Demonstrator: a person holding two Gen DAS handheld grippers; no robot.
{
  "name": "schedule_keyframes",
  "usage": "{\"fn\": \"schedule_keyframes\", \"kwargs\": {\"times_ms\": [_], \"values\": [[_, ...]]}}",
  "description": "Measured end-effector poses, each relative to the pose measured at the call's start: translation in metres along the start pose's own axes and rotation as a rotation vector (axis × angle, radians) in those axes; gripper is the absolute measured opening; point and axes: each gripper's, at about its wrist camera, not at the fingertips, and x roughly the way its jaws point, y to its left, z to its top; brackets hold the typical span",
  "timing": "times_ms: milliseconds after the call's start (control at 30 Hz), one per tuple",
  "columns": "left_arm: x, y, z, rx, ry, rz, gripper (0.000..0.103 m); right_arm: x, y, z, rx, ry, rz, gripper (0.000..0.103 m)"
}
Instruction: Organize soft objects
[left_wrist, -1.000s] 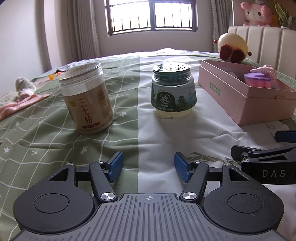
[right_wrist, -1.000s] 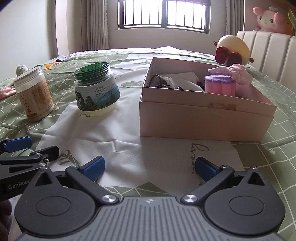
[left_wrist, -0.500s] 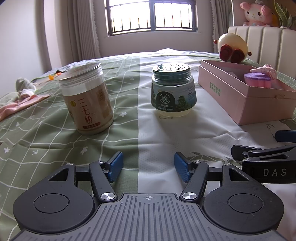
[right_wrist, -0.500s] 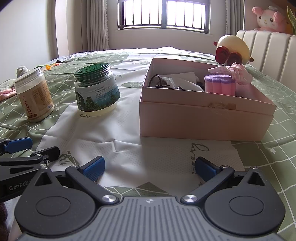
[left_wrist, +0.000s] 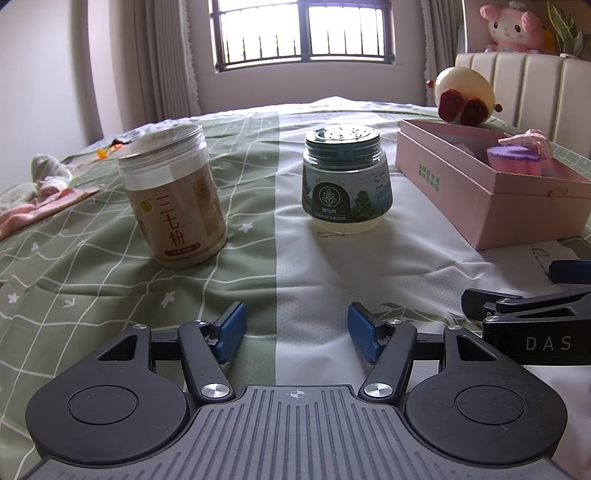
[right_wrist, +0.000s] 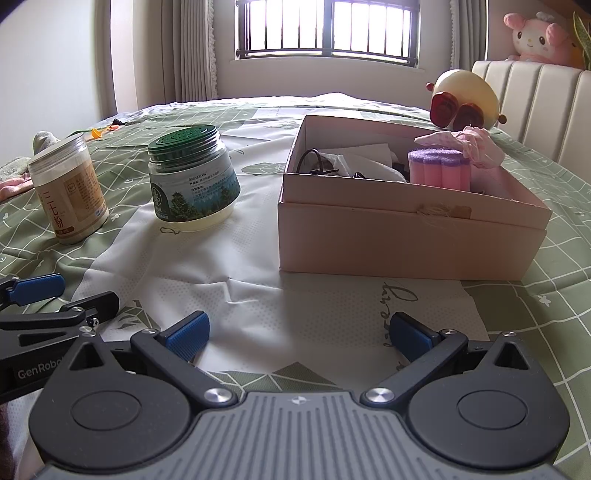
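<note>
We find both grippers low over the bed (left_wrist: 332, 258), side by side. Left gripper (left_wrist: 293, 330): jaws parted, blue pads bare, nothing between them. Right gripper (right_wrist: 299, 334): spread wider, likewise empty; its edge shows at the right margin of the left wrist view, cut off by the frame.

Ahead of the left gripper stand two jars, well apart: a clear jar of tan powder (left_wrist: 173, 199) on the green grid part of the bedspread, and a green-lidded jar (left_wrist: 345, 181) on the white panel.

The pink box (right_wrist: 410, 236) lies open to the right of the jars. Inside, toward its far right end, we note a pink-and-purple sponge (right_wrist: 439, 168) with a pink cloth (right_wrist: 469, 144) draped beside and partly behind it. A dark cord (right_wrist: 317, 164) and white paper (right_wrist: 362, 158) fill the far left corner; the box floor is hidden by the near wall.

A round plush toy (right_wrist: 461, 99) rests beyond the box. A pink garment (left_wrist: 40, 208) lies at the far left, cut off.
</note>
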Motion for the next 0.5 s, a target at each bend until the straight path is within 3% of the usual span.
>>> {"fn": "schedule_keyframes", "kwargs": {"times_ms": [500], "values": [[-0.0007,0.0004,0.0001,0.003,-0.004,-0.001,0.066,-0.0003,0.0004,-0.0002,-0.004,-0.001,-0.003,0.103]]}}
